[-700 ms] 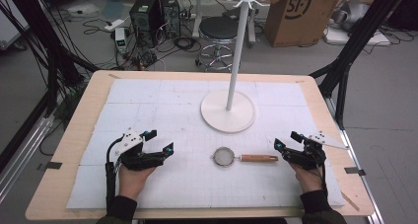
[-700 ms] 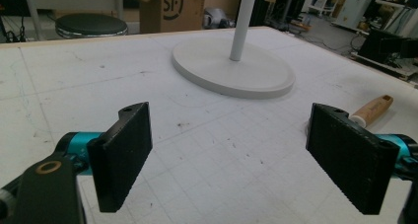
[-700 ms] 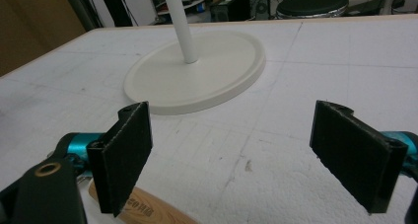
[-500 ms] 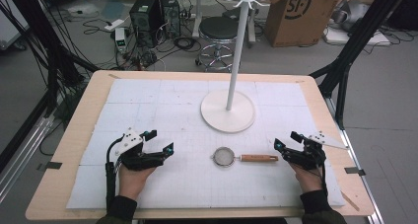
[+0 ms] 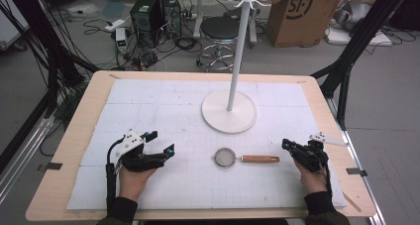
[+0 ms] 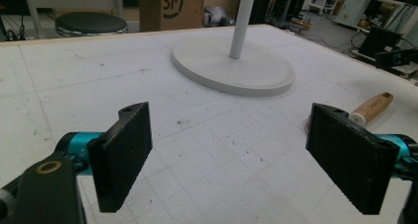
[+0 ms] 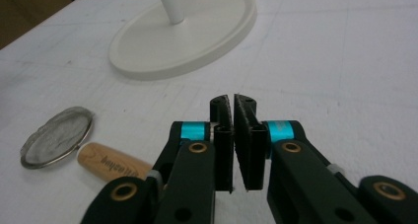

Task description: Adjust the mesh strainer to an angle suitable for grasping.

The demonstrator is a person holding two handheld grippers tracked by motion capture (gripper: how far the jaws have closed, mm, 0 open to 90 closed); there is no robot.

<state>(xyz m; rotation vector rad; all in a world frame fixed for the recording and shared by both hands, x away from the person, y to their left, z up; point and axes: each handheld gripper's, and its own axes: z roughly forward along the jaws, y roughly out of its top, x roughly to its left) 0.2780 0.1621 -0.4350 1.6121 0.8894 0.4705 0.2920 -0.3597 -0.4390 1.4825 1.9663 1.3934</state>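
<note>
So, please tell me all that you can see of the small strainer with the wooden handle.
The small round strainer with a wooden handle lies flat on the white gridded mat, in front of the white stand's round base and apart from it. Its ring looks like grey metal around a fine mesh. The light-brown handle bears dark printed letters and points toward the right gripper, whose jaws are shut. Neither gripper touches it.

Lots of open bench (image 5: 148, 106) all round; just the stand (image 5: 229, 111) mid-back and the strainer (image 5: 246, 158) lying between both tongs.
</note>
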